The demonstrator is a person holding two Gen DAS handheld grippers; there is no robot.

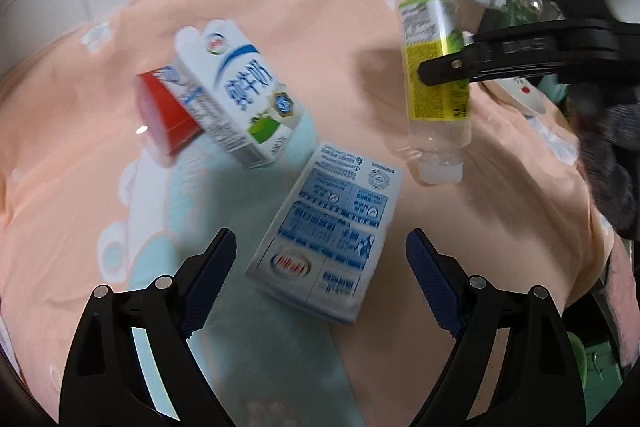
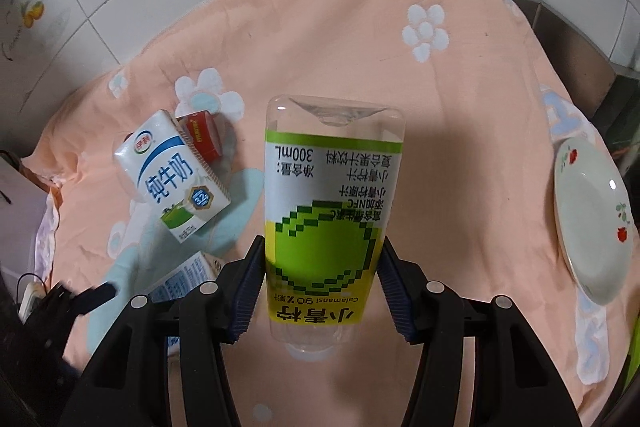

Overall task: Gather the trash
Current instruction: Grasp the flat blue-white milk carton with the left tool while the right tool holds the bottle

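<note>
My right gripper (image 2: 320,291) is clamped on the clear juice bottle (image 2: 328,203), held neck-down off the peach cloth (image 2: 360,47), while my left gripper (image 1: 320,267) hangs with jaws wide apart over a flat milk carton (image 1: 324,231), near another carton (image 1: 236,87) and a red cup (image 1: 164,115).
</note>
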